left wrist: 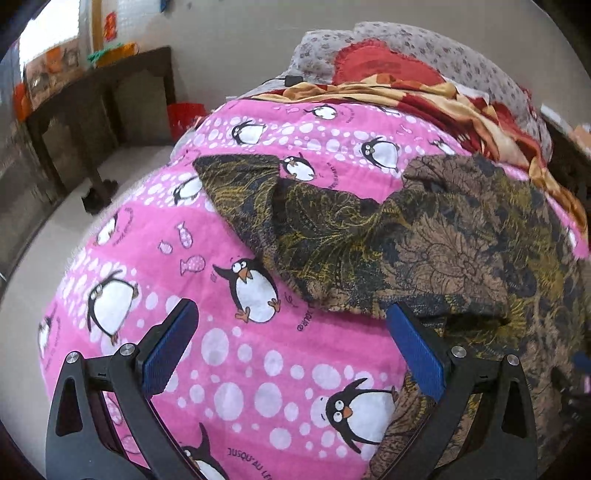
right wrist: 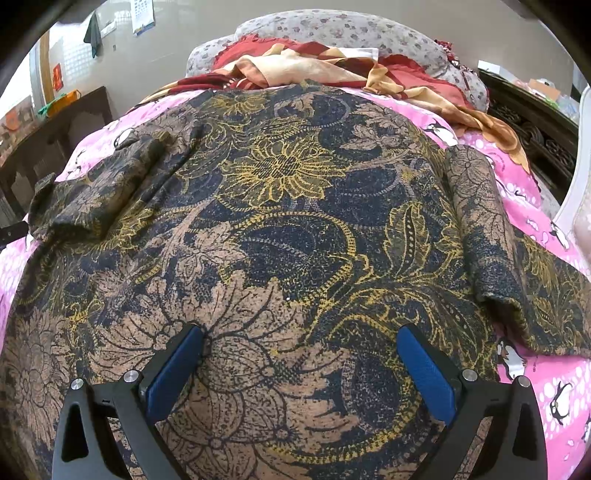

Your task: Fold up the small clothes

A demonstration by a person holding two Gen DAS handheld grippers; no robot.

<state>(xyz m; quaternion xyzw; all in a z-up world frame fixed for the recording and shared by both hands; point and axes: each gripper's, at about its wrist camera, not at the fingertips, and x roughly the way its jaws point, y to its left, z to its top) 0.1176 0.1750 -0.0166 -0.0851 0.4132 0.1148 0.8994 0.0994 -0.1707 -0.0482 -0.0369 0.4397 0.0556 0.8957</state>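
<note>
A brown, navy and yellow floral-print garment point(right wrist: 288, 229) lies spread on a pink penguin-print bedsheet point(left wrist: 229, 354). Its left sleeve point(left wrist: 280, 210) sticks out over the sheet in the left wrist view, and its right sleeve point(right wrist: 480, 229) lies folded in along the body. My left gripper point(left wrist: 291, 314) hovers open over the sheet, its right finger at the garment's edge. Directly above the garment's lower body, my right gripper point(right wrist: 301, 332) is open with nothing between its fingers.
A crumpled red and tan cloth point(right wrist: 332, 70) and a grey floral pillow point(right wrist: 332, 29) lie at the head of the bed. A dark wooden table point(left wrist: 96, 110) stands left of the bed beside a red bin point(left wrist: 184, 114). Carved dark furniture point(right wrist: 532, 122) stands at the right.
</note>
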